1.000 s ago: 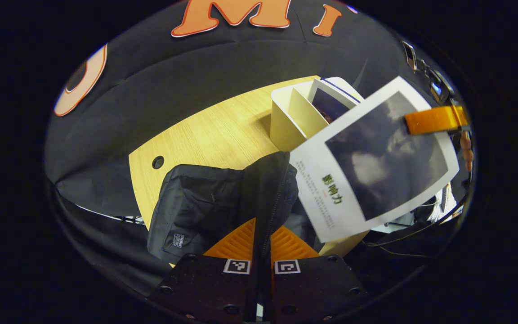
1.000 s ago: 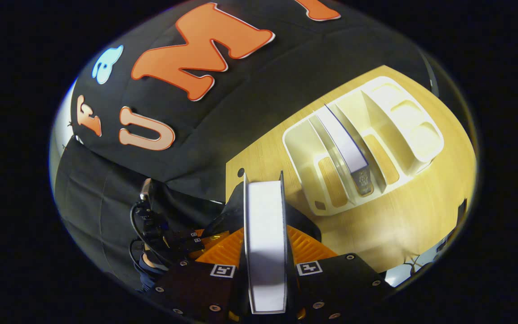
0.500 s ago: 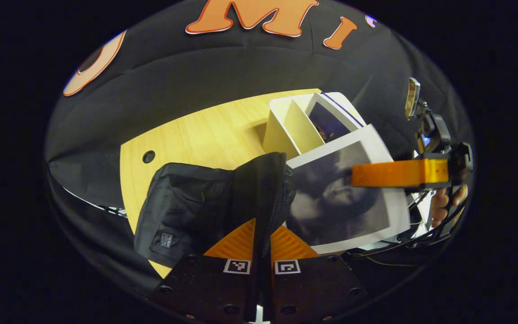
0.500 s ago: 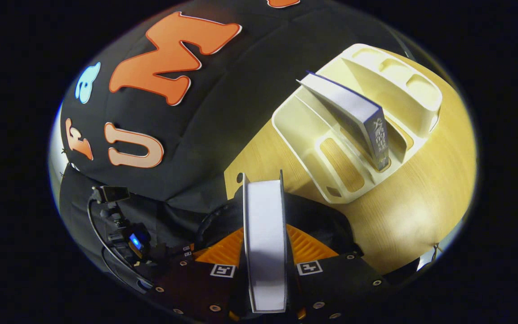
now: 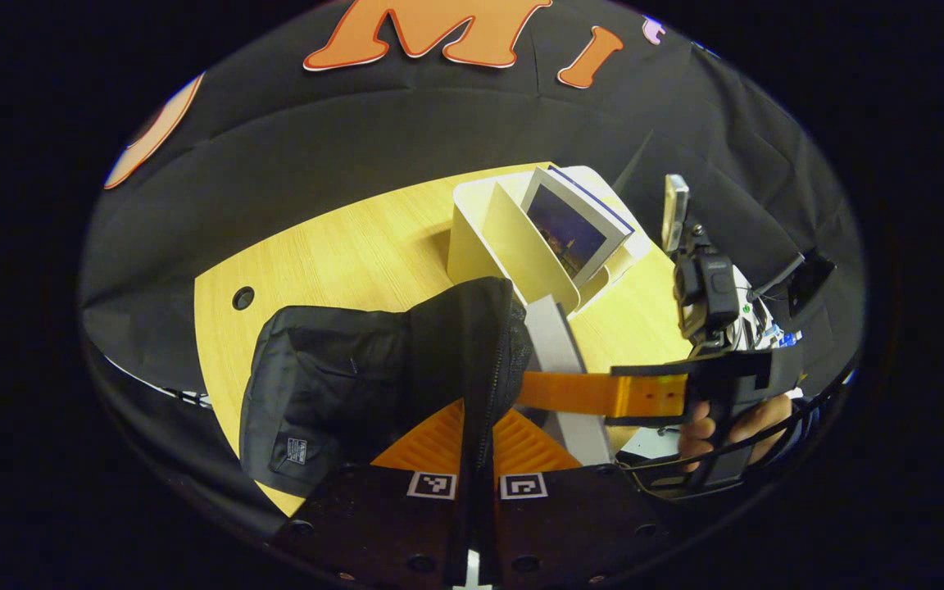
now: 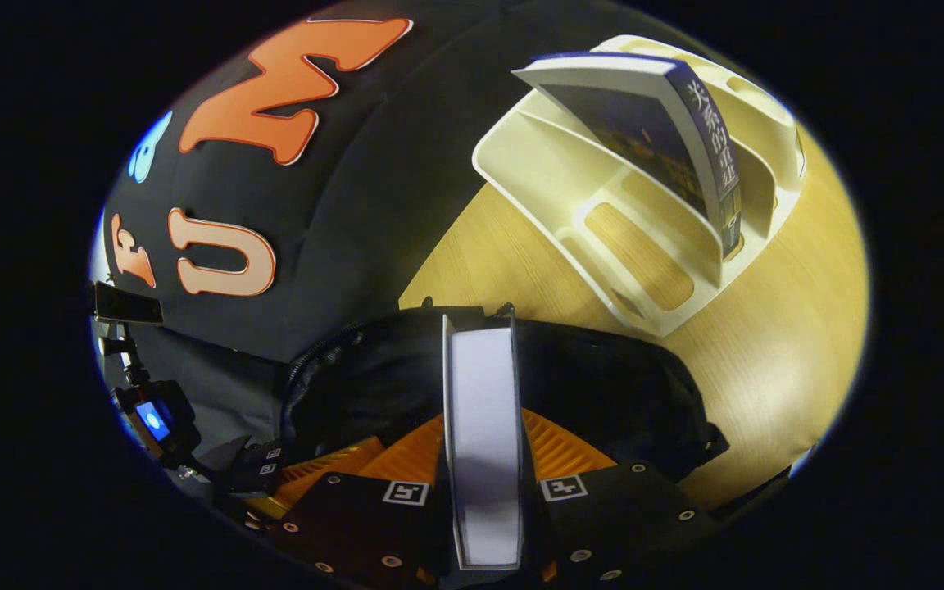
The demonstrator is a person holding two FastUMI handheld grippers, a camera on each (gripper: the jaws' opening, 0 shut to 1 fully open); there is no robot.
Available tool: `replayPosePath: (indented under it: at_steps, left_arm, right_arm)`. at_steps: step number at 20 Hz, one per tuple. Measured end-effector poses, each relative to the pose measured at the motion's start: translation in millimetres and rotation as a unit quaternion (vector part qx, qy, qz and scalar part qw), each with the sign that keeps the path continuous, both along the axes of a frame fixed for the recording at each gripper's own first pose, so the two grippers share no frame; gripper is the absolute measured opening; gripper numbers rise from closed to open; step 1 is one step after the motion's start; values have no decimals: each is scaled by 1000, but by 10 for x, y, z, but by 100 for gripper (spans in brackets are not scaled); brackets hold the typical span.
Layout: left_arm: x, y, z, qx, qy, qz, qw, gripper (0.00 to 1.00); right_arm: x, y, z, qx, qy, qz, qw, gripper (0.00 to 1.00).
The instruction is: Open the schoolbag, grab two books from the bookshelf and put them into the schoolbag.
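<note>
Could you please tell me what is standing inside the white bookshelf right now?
One dark-covered book leans in a slot of the white bookshelf; the other visible slots look empty.

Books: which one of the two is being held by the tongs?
The white-edged book is the held one: the right tongs squeeze it from both sides over the open schoolbag. The other, the dark-covered book, leans in the white bookshelf, untouched.

Chinese characters run down the spine of the dark book (image 6: 705,139) leaning in the white bookshelf (image 6: 570,221) at one o'clock, while the schoolbag's small patch (image 5: 296,451) is illegible.
</note>
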State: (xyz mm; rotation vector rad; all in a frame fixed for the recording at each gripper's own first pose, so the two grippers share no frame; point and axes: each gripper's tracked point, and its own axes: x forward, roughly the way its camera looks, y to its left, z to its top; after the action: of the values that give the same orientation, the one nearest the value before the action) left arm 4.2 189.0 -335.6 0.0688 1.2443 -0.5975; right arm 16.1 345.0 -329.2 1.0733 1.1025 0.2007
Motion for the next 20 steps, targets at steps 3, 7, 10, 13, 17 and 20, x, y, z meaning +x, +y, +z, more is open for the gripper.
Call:
replayPosePath:
  at_steps: [3, 7, 10, 13, 17, 20]
  left_arm:
    - [-40, -8, 5, -5, 3, -8, 1000, 5]
    - [-82, -77, 11, -5, -2, -19, 1000, 6]
    - [-76, -95, 26, -1, -5, -14, 1000, 6]
    - [-56, -108, 22, 2, -8, -10, 1000, 6]
    - [-53, -79, -1, 4, -4, 8, 1000, 6]
    - [-22, 50, -49, 6, 2, 27, 1000, 6]
  right_arm:
    - [10, 126, -154, 6, -2, -6, 1000, 35]
    - [48, 284, -260, 5, -13, -20, 1000, 35]
    - [95, 381, -316, 11, -26, -32, 999, 35]
    - [202, 484, -401, 5, -41, -33, 999, 35]
    - [172, 570, -517, 4, -27, -18, 999, 35]
    - [-132, 648, -548, -7, 0, 76, 997, 46]
